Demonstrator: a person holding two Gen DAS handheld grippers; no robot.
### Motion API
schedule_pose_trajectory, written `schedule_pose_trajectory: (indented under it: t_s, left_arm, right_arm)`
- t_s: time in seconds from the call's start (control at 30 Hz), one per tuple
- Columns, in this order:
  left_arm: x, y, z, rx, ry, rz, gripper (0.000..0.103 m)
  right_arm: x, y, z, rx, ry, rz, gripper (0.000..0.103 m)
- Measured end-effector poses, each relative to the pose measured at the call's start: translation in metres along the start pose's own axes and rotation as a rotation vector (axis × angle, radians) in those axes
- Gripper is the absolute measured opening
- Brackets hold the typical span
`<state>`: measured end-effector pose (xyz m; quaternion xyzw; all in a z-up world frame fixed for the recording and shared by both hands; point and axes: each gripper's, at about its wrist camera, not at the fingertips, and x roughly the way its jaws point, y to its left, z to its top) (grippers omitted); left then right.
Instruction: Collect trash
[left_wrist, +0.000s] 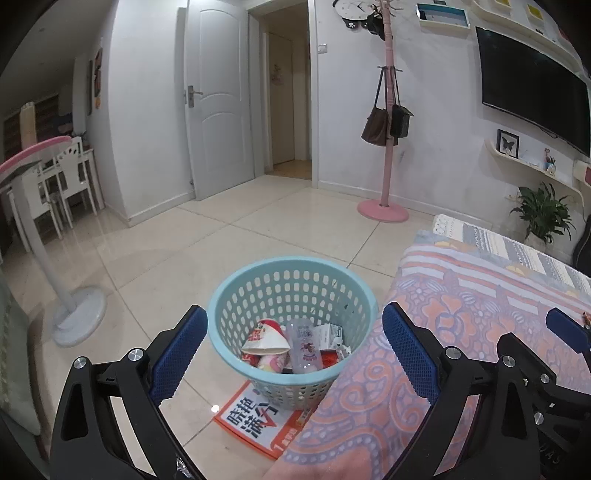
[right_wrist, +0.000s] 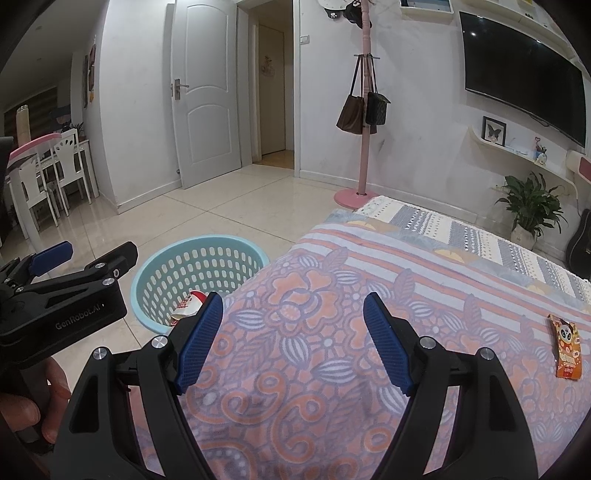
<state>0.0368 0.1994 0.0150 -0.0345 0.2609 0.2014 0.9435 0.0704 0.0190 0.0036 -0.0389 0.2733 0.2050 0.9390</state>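
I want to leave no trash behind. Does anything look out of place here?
Yes. An orange snack wrapper lies alone on the floral bedspread, while the other trash is already in the blue basket.

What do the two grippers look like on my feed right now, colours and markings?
Both match: the left gripper and right gripper have matte black skeletal frames with cut-out slots and silver round bolts. Their fingers carry blue pads with a fine dimpled texture. White "GenRobot.AI" lettering marks the left gripper's side. No cables show.
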Motion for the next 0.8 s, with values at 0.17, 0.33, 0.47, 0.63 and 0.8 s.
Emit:
schedule_pose_trajectory:
  t_s: [0.17, 0.33, 0.47, 0.63, 0.8]
  left_arm:
    - [0.0016, -0.0007, -0.0003, 0.006, 0.014, -0.013, 0.095]
    - [0.0043, -0.0025, -0.0015, 0.018, 0.029, -0.009, 0.096]
    - [0.0044, -0.0021, -0.0022, 0.014, 0.026, -0.005, 0.096]
    - [0.0054, -0.0012, -0.0010, 0.007, 0.031, -0.017, 0.096]
    - [0.0010, -0.0035, -0.0008, 0.022, 0.004, -0.020, 0.096]
  right_arm:
    - [0.0008, -0.0010, -0.0006, 0.002, 0.002, 0.003, 0.074]
    - [0.0014, -0.0016, -0.0010, 0.004, 0.003, 0.005, 0.074]
    - [0.0011, -0.0029, -0.0009, 0.010, 0.001, 0.009, 0.074]
    - [0.0008, -0.0044, -0.0011, 0.014, -0.001, 0.010, 0.074]
    - [0.0002, -0.0057, -0.0004, 0.023, -0.005, 0.019, 0.074]
